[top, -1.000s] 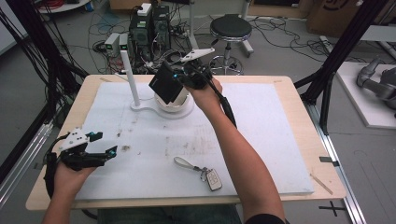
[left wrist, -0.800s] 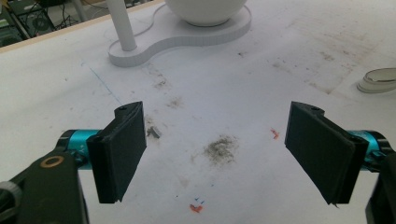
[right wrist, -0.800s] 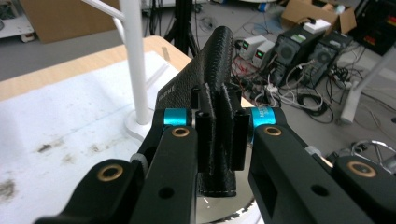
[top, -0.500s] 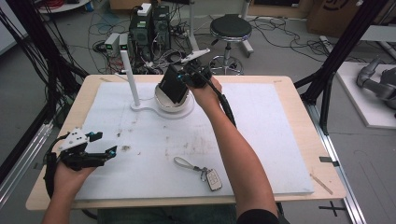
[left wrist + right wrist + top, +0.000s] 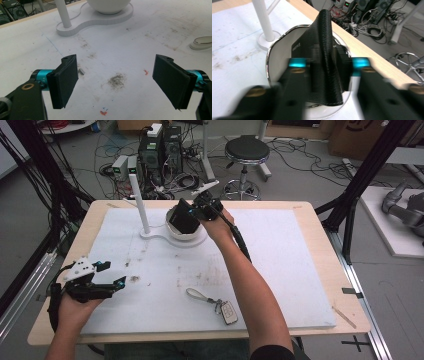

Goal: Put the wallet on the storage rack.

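Lighting: even, bright, diffuse overhead; shadows soft and faint on the white table. Right gripper view: foreground jaws heavily blurred. Left gripper view: sharp throughout.

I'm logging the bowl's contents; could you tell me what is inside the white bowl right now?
The right gripper holds a black leather wallet partly down in the white bowl. The wallet hides the bowl's bottom, so anything beneath cannot be seen.

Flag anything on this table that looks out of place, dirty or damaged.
Nothing is spilled or broken. The white table mat is scuffed with grey smudges and small red marks near the open left gripper. The right gripper holds a black leather wallet over the white bowl.
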